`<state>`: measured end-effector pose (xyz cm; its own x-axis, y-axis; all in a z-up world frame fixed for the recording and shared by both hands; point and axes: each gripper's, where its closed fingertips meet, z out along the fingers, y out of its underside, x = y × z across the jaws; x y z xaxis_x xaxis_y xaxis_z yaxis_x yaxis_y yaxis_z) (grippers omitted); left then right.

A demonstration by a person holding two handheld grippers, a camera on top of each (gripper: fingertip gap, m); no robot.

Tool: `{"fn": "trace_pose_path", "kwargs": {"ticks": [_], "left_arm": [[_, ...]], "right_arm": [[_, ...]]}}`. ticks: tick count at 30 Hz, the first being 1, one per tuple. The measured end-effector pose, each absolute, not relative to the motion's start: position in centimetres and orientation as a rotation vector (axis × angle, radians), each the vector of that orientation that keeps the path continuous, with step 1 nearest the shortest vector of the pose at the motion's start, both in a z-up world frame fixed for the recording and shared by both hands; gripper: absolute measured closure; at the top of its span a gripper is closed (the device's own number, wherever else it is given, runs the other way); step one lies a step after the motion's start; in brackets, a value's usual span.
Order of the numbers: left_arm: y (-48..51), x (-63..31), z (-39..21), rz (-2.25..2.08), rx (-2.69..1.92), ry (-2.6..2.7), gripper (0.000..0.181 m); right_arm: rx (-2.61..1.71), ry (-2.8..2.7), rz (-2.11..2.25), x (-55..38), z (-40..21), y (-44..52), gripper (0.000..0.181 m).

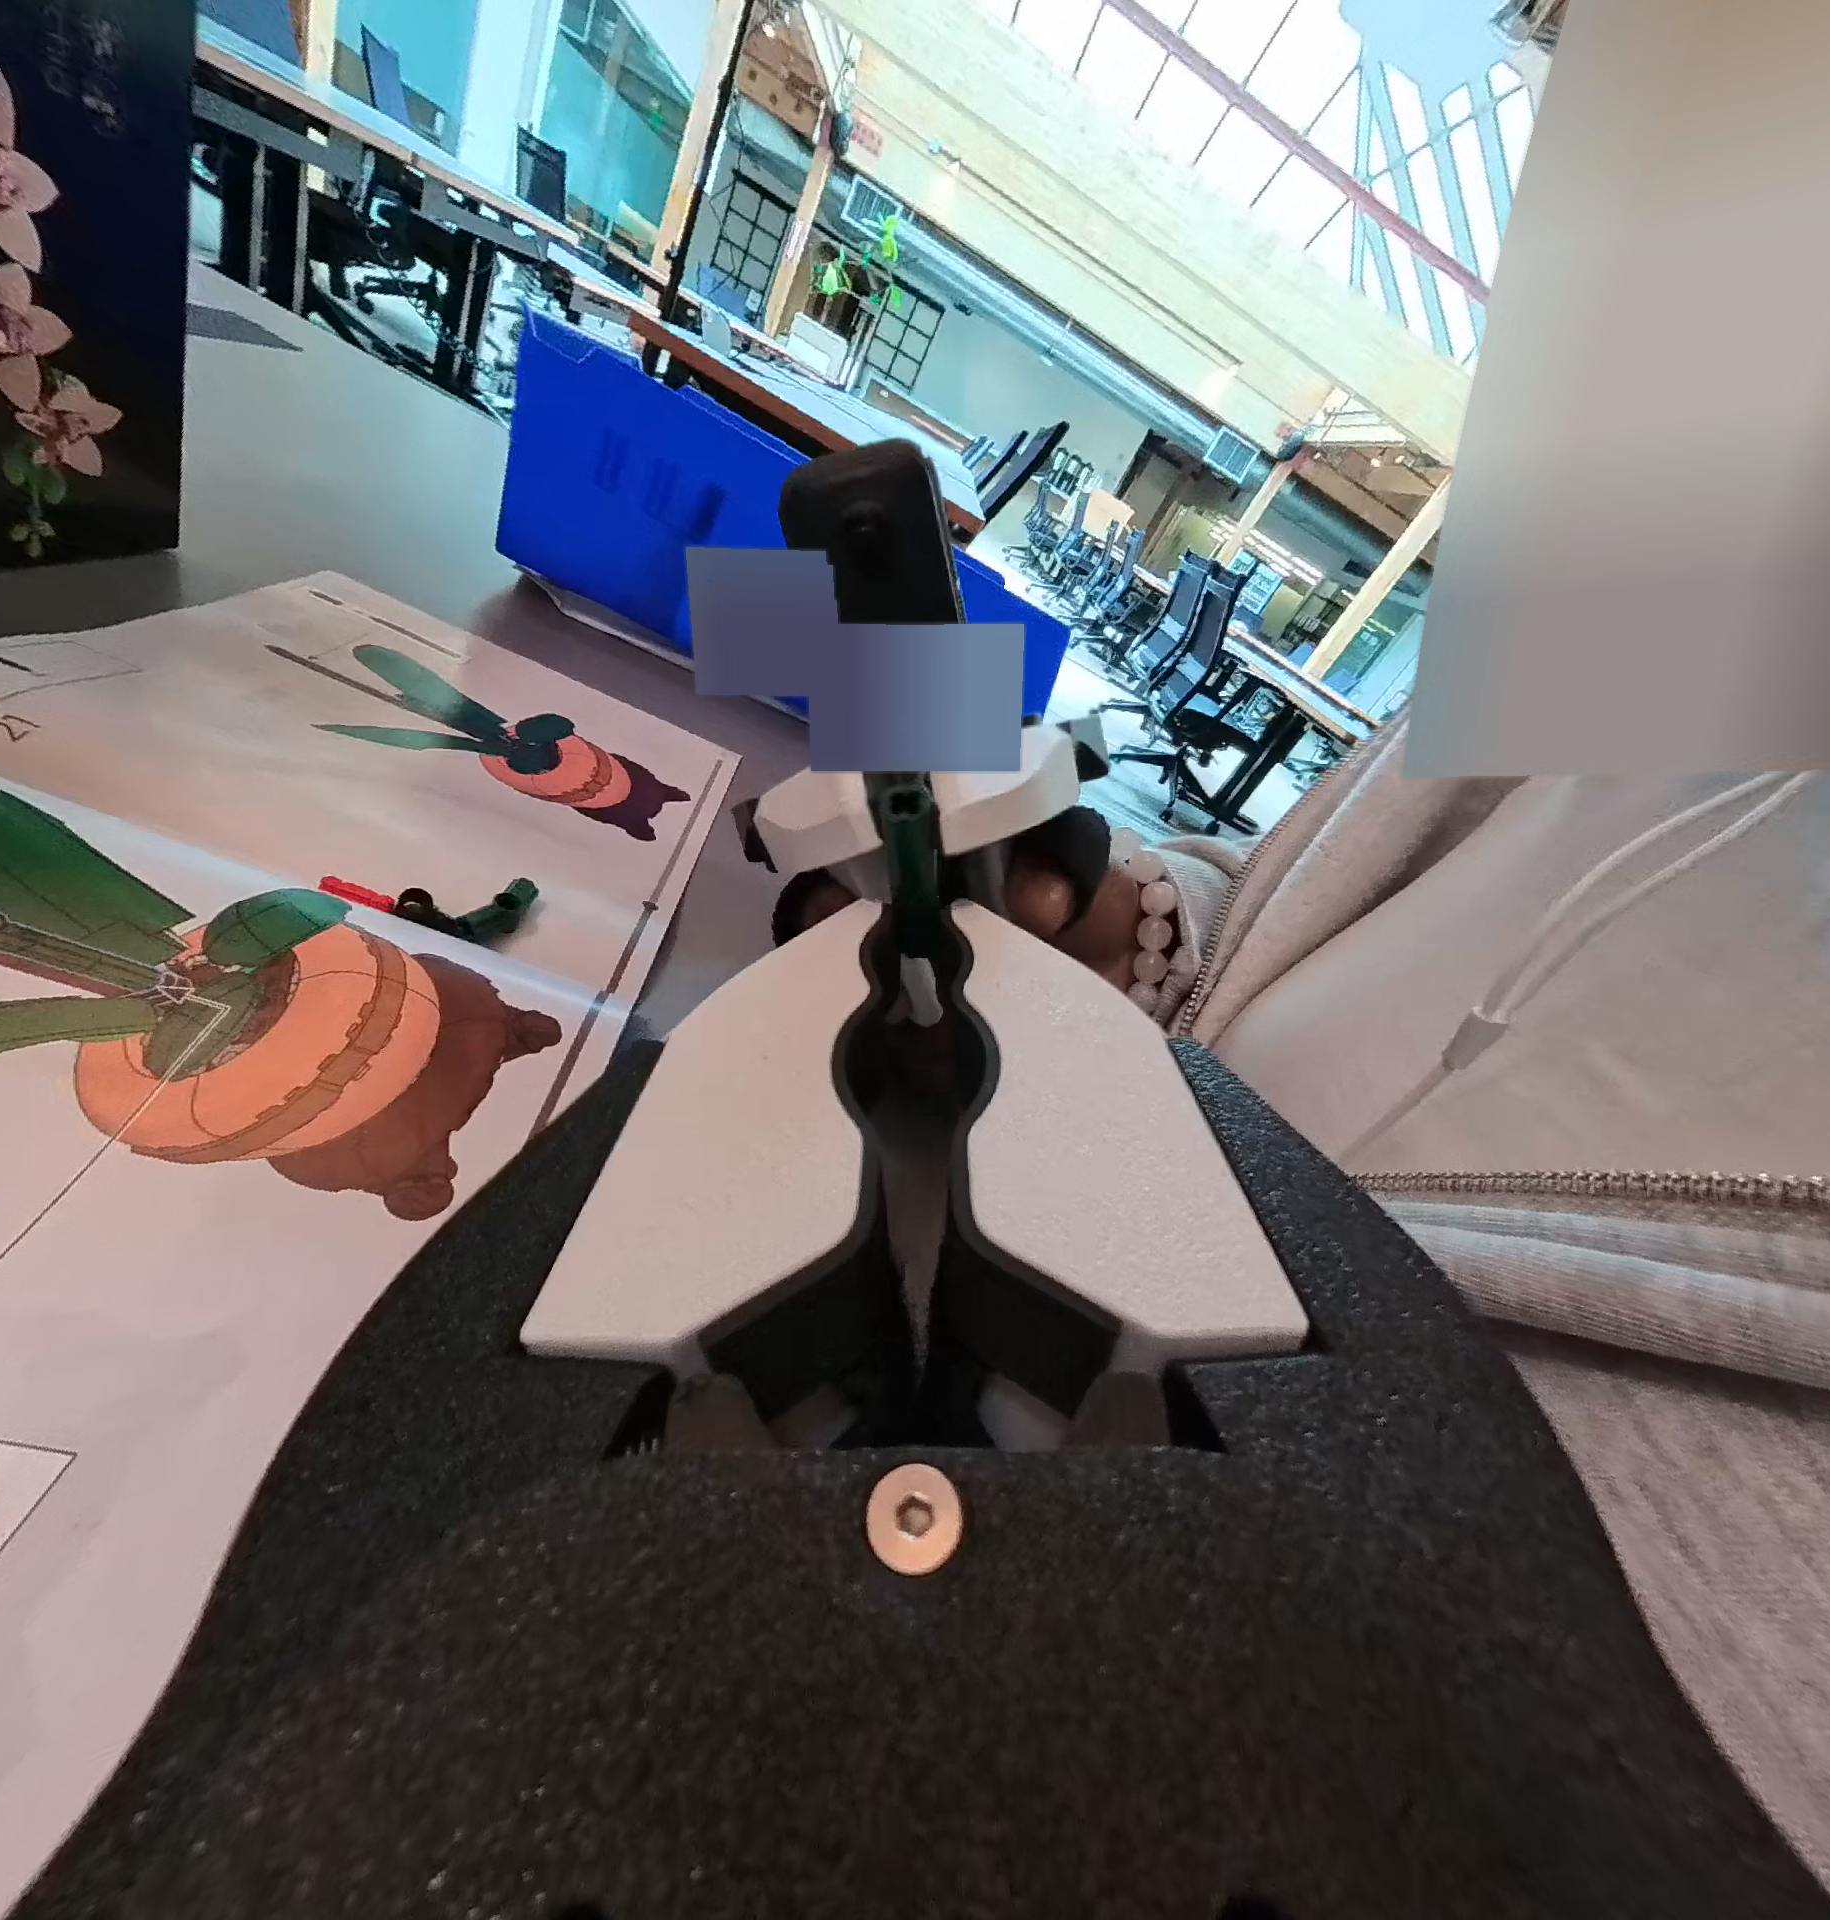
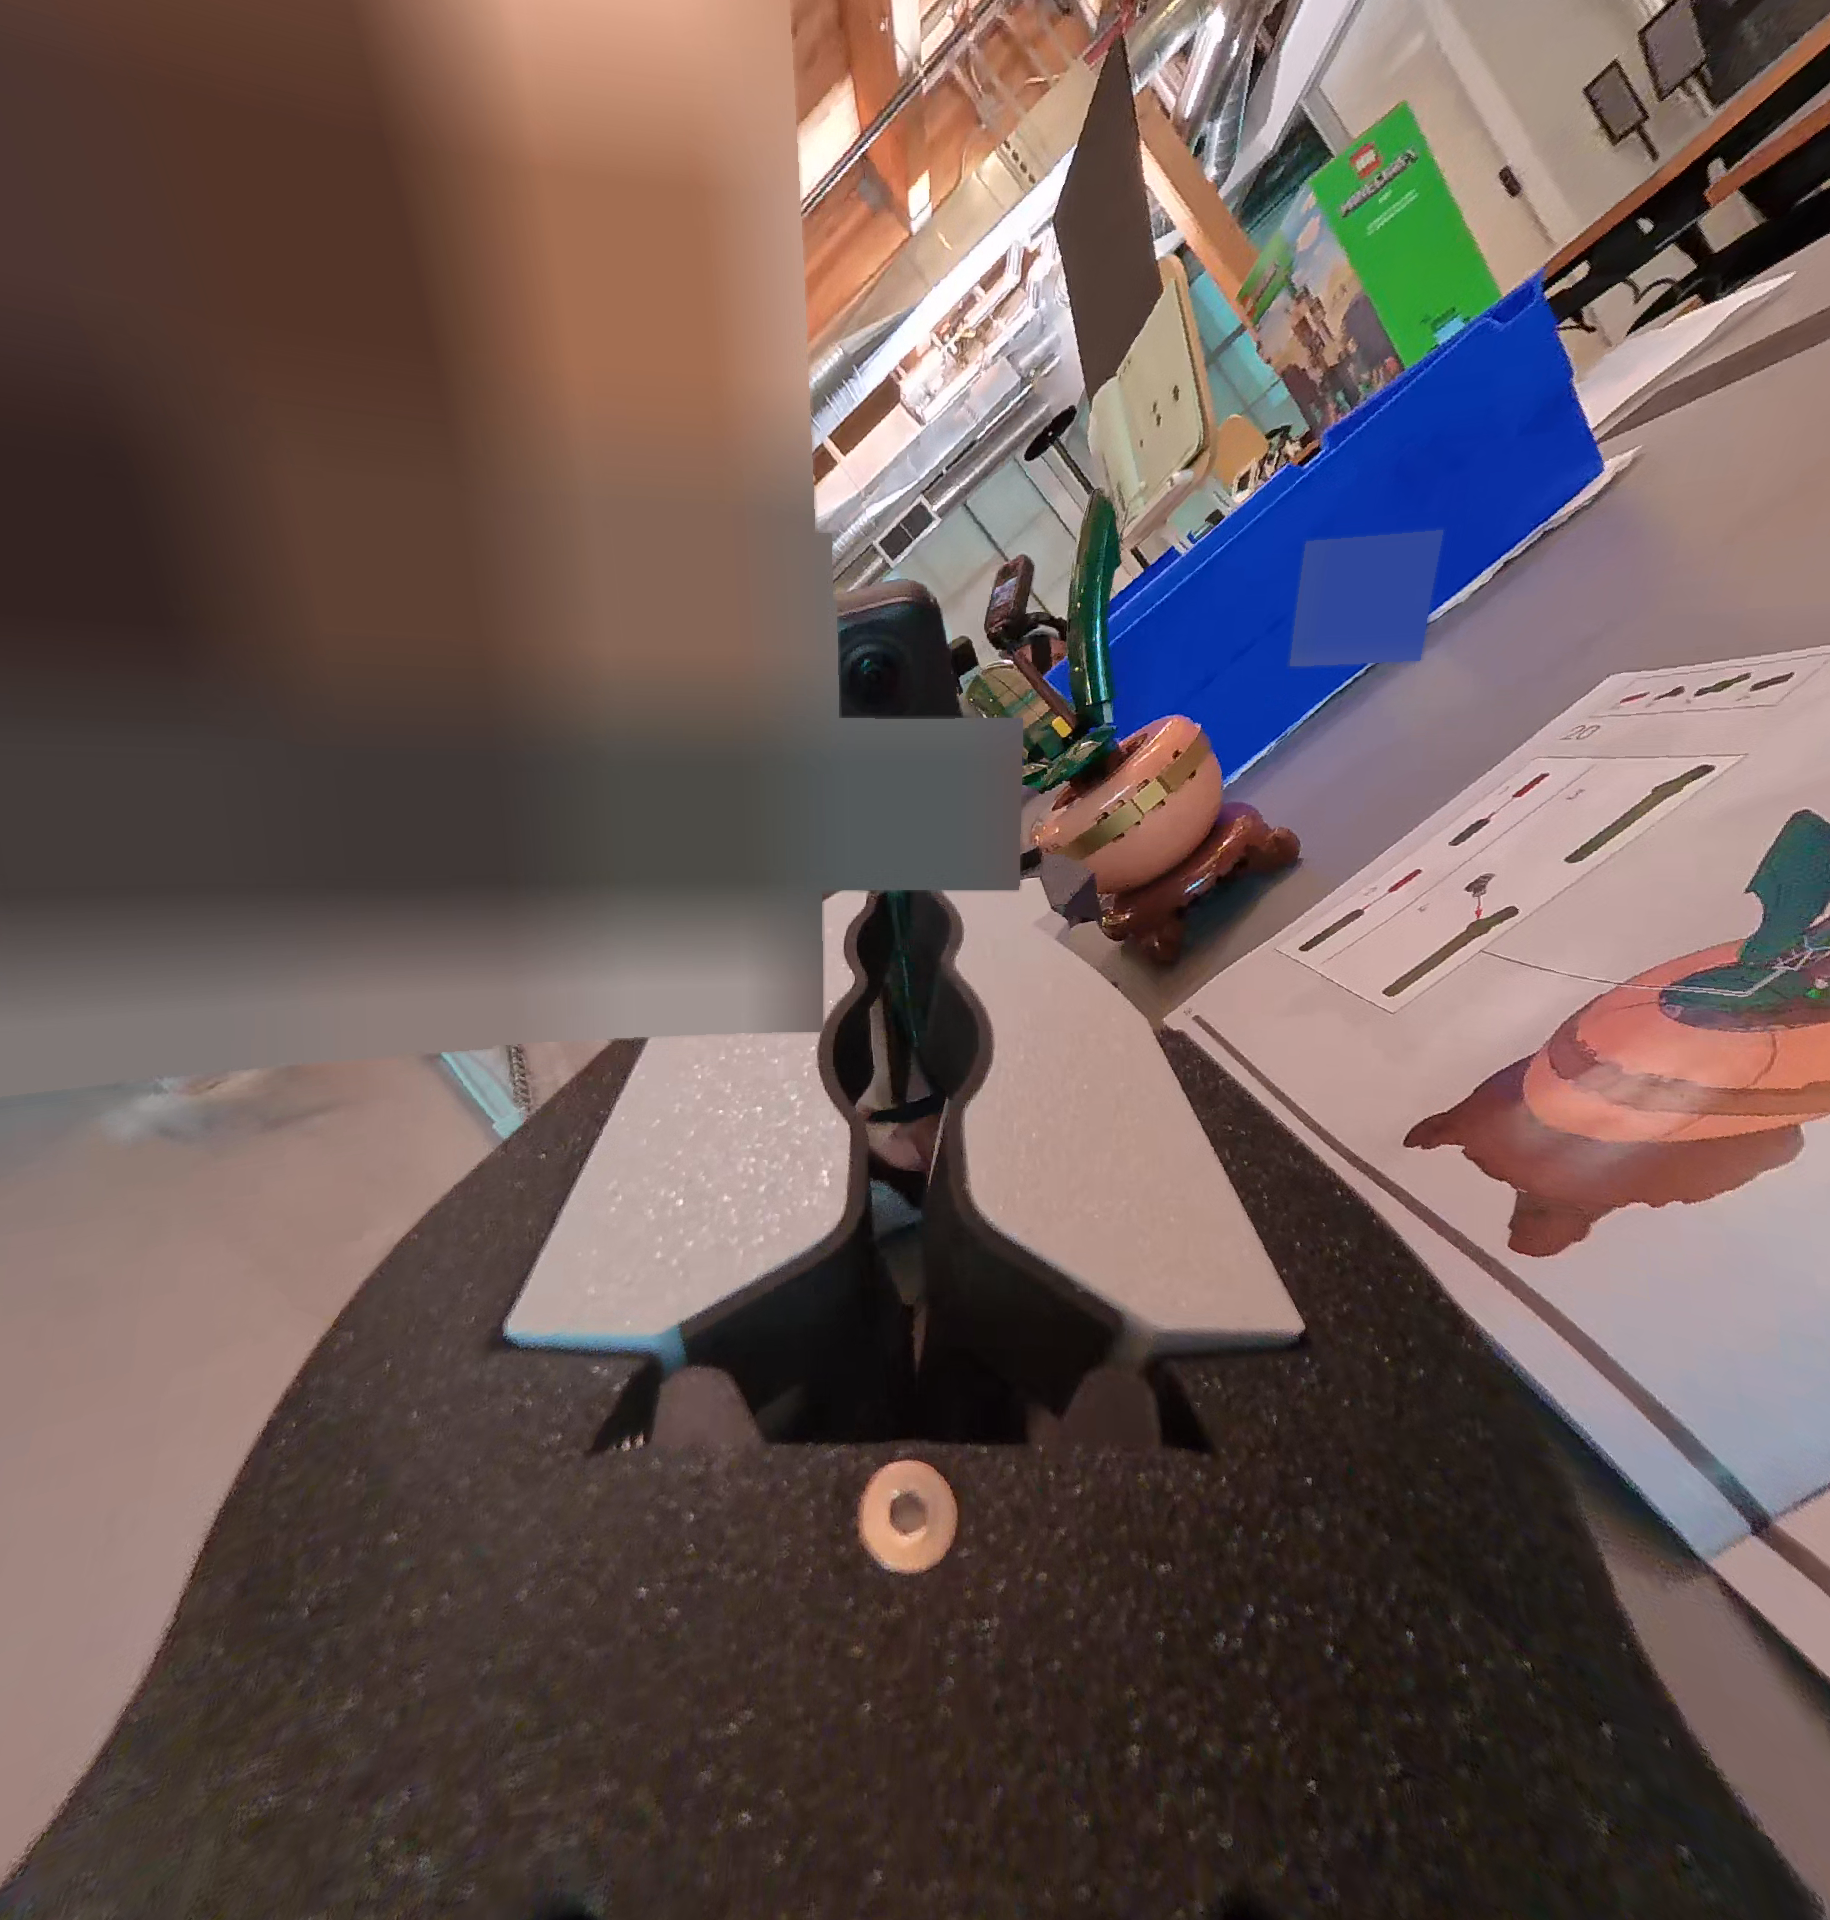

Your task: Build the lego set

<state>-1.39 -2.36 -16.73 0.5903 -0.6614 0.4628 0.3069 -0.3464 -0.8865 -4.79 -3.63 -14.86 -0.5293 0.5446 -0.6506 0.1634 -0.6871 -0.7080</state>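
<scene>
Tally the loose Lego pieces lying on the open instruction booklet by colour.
Red: 1, red piece
Black: 1, black piece
Green: 1, green piece
Total: 3, all on the instruction booklet

Left white-fingered, black-bodied gripper [image 1: 913, 940]: jaws closed, tips pinching a thin stem. Right matching gripper [image 2: 895, 914]: jaws closed likewise, facing the left tip to tip. Beaded wrist [image 1: 1150, 914] behind.
</scene>
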Motion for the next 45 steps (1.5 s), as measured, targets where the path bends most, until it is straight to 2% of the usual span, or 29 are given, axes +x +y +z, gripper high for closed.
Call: {"fn": "trace_pose_path", "kwargs": {"ticks": [8, 11, 12, 18, 20, 22, 32, 40, 42, 45], "left_arm": [[-2.3, -1.4, -16.6, -1.088, -1.635, 0.287, 0.177], [-2.5, -1.3, -16.7, -1.092, -1.641, 0.309, 0.176], [-2.5, -1.4, -16.8, -1.094, -1.646, 0.307, 0.176], [-2.6, -1.5, -17.1, -1.090, -1.678, 0.312, 0.176], [-2.6, -1.3, -17.2, -1.074, -1.688, 0.330, 0.176], [-2.6, -1.3, -17.2, -1.060, -1.684, 0.331, 0.176], [-2.3, -2.7, -16.4, -0.774, -1.613, 0.390, 0.174], [-1.4, -4.4, -16.1, -0.621, -1.594, 0.309, 0.148], [-1.0, -5.0, -16.2, -0.596, -1.605, 0.270, 0.130], [-0.9, -5.3, -16.0, -0.575, -1.592, 0.254, 0.134]], "right_arm": [[-1.348, -1.066, 2.333, -4.8, -14.6, -3.1, 0.177], [-1.336, -1.108, 2.378, -4.6, -14.3, -2.9, 0.158], [-1.314, -1.141, 2.359, -4.4, -14.1, -2.8, 0.158], [-1.246, -1.585, 1.877, -4.9, -15.0, -2.9, 0.149], [-1.242, -1.659, 1.822, -5.0, -15.0, -3.3, 0.156], [-1.234, -1.697, 1.798, -5.0, -15.0, -3.4, 0.171], [-1.201, -1.483, 1.887, -5.2, -13.7, -2.7, 0.176], [-1.282, -1.131, 2.085, -6.0, -12.4, -0.2, 0.176], [-1.310, -1.042, 2.145, -6.0, -12.4, 0.4, 0.174], [-1.302, -0.995, 2.194, -5.8, -12.6, 0.2, 0.175]]}}
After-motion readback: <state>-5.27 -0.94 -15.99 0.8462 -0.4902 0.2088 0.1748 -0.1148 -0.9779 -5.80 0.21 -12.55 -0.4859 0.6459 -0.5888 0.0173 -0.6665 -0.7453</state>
